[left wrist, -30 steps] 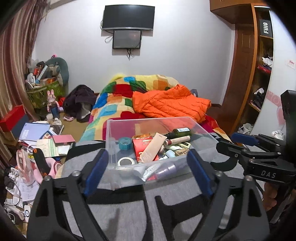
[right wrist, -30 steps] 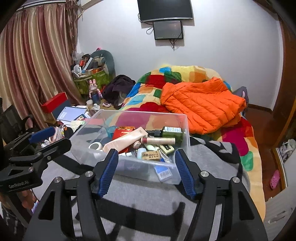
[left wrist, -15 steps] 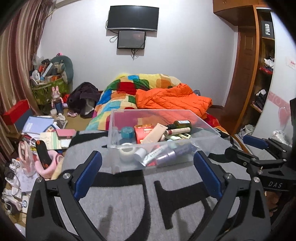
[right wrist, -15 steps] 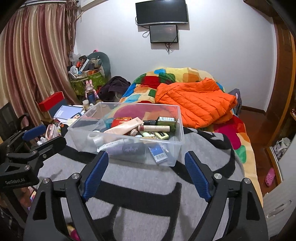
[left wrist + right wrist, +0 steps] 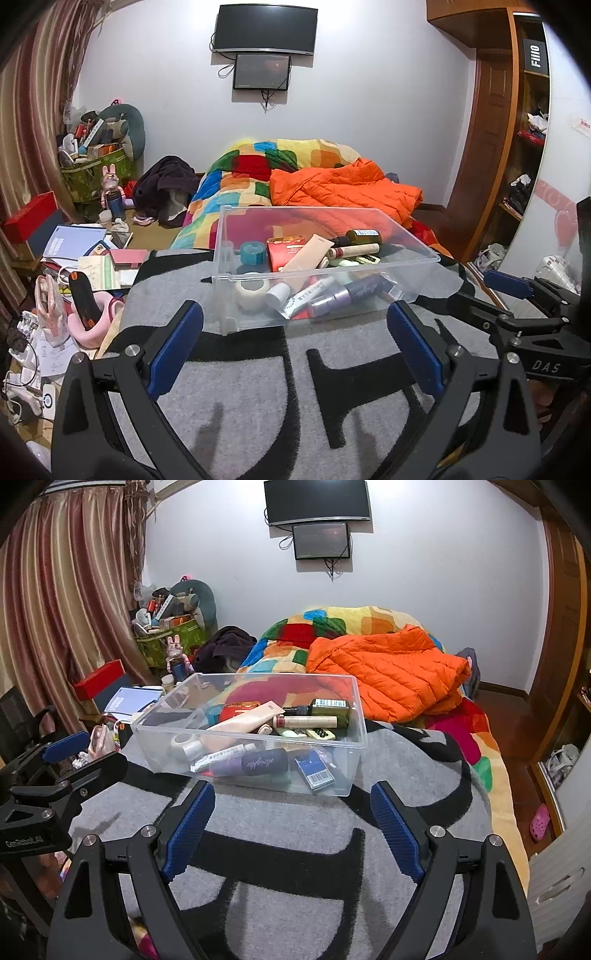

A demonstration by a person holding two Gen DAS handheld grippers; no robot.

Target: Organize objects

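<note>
Clear glossy plastic bin (image 5: 406,236), seemingly woolly blanket (image 5: 258,387)

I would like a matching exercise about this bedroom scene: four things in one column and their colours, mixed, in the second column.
Things:
1. puffer jacket
2. tape roll in the clear bin
3. bottle in the bin
4. blanket under the bin

Colours:
A. dark green
B. grey with black marks
C. orange
D. teal

Pairs: 1-C, 2-D, 3-A, 4-B

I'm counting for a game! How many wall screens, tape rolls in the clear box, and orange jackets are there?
Wall screens: 2
Tape rolls: 2
Orange jackets: 1
Total: 5
</note>
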